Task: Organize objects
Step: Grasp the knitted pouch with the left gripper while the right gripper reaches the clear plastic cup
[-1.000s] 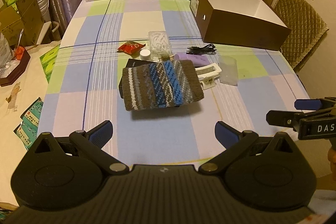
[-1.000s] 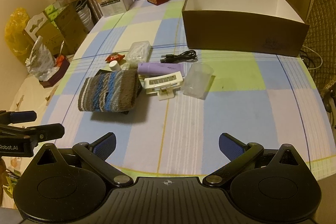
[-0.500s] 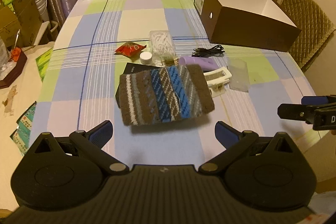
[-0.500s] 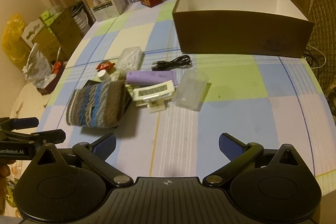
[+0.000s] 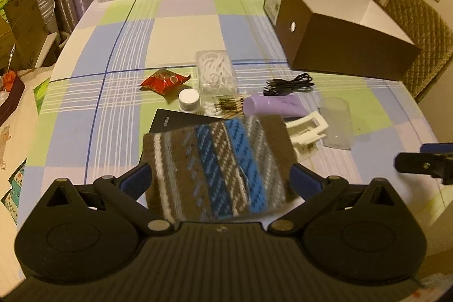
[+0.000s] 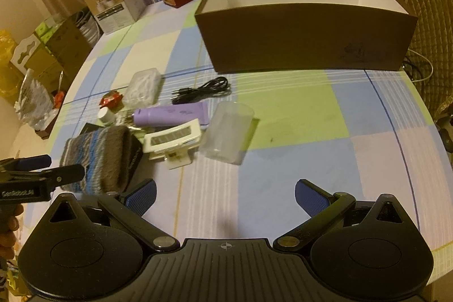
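Left hand-held gripper (image 5: pixel 219 179) has advanced since a second ago: the knitted pouch (image 5: pixel 218 169), then well ahead in mid-frame, now sits between its spread fingers at lower centre, with neither pad visibly pressing the wool. Judged from this, a grasp on the pouch is imminent but not made. Right hand-held gripper (image 6: pixel 225 196) is released, jaws wide over bare counter (image 6: pixel 297 183) at the bottom of its frame. Items for sorting, one of each: pouch, black booklet (image 5: pixel 177 122) beneath it, purple tube (image 5: pixel 273 106), white clip (image 5: pixel 307 132), clear cup (image 5: pixel 335 123), black cable (image 5: pixel 290 82), swab box (image 5: pixel 216 72), white cap (image 5: pixel 188 99), red packet (image 5: pixel 162 81). One brown box (image 6: pixel 305 38) stands open at upper right, nothing visible inside.
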Demonstrator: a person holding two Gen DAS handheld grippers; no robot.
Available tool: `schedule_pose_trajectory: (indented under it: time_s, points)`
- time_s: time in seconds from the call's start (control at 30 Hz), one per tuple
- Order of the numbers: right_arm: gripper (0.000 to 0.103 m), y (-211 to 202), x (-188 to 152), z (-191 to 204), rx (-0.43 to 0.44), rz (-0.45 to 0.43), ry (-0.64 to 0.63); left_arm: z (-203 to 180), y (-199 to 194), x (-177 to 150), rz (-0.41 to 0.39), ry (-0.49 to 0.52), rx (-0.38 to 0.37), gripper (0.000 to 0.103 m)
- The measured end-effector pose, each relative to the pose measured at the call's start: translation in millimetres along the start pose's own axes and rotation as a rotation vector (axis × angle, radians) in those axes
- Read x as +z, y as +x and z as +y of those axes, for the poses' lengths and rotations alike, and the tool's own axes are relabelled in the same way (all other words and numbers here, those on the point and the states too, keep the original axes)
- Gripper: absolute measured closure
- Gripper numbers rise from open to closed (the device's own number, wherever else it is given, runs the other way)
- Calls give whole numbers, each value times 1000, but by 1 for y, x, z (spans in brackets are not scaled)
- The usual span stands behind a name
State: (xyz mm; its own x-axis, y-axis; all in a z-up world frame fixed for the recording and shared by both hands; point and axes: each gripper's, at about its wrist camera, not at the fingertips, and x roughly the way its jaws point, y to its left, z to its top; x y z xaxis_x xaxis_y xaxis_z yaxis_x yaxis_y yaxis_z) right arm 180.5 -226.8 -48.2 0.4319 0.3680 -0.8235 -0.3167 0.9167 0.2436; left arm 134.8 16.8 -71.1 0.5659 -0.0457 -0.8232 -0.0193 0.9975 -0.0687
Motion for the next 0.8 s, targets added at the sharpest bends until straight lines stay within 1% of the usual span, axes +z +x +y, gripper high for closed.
schedule_pose_trajectory:
  time_s: [0.17, 0.23, 0.37, 0.43, 0.47, 0.53, 0.6, 0.63, 0.67, 0.7, 0.77, 0.8]
  points:
    - [2, 8, 6, -9, -7, 17, 17, -2, 27, 10, 39, -11, 7, 1]
    - [2, 12, 8, -13, -11, 25, 25, -4, 35, 13, 47, -7, 21, 1]
    - [2, 19, 12, -18, -20, 42, 33, -10, 44, 17, 33, 7, 42, 1]
    - [2, 23, 14, -20, -24, 49, 37, -12, 46, 18, 27, 14, 40, 1]
    - [2, 25, 16, -22, -26, 53, 39, -14, 46, 18, 23, 23, 45, 3]
    - [2, 27, 18, -23, -25, 57, 41, -18, 46, 16, 9, 53, 44, 12]
    - [2, 29, 20, -24, -23, 57, 35, -22, 41, 15, -13, 82, 30, 35]
    - [2, 31, 21, -24, -23, 57, 30, -23, 39, 14, -19, 90, 17, 41]
    - [2, 32, 22, -24, -21, 56, 27, -25, 37, 14, -24, 95, 0, 54]
    - [2, 34, 23, -24, -20, 58, 24, -25, 35, 14, -27, 96, -17, 66]
    - [2, 37, 26, -23, -12, 57, 16, -27, 31, 15, -22, 82, -43, 76]
    - [2, 38, 28, -23, -8, 53, 11, -27, 30, 16, -19, 70, -53, 78]
